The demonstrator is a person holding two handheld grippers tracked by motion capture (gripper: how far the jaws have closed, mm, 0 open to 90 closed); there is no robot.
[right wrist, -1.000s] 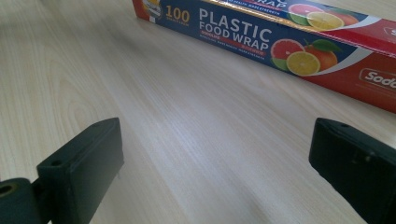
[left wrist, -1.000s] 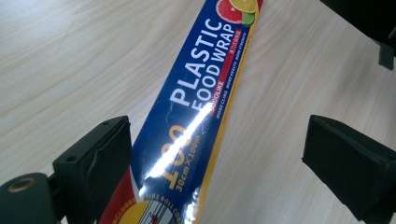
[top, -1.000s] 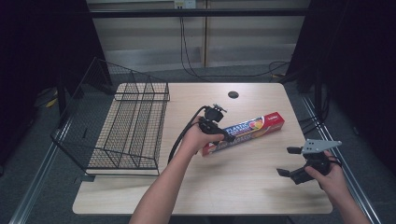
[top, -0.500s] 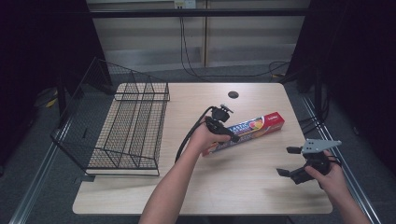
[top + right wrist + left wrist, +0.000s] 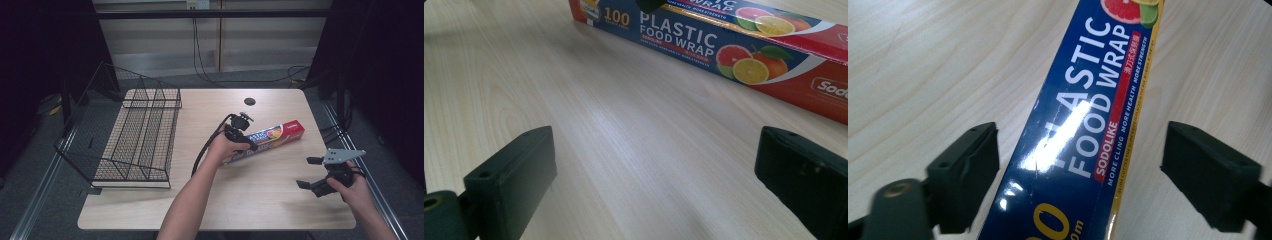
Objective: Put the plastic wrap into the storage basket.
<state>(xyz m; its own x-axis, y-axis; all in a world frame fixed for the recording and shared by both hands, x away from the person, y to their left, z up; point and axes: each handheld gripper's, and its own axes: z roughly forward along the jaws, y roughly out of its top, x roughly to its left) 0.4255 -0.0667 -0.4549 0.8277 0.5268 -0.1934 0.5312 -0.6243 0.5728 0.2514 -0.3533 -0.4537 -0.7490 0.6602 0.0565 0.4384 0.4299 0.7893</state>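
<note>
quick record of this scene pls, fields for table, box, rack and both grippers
table: wooden table, round dark hole near far edge
box: plastic wrap box lying flat, right of centre
rack: black wire rack on table's left side
left gripper: left gripper over the box, box between its jaws; jaws have just been closing, a gap still at the right jaw
right gripper: right gripper open, near the table's right front corner, apart from the box

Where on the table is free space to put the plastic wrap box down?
Bare wood lies between the wire rack and the plastic wrap box, and along the table near edge. The far strip holds one dark disc. It is crowded around the box.
</note>
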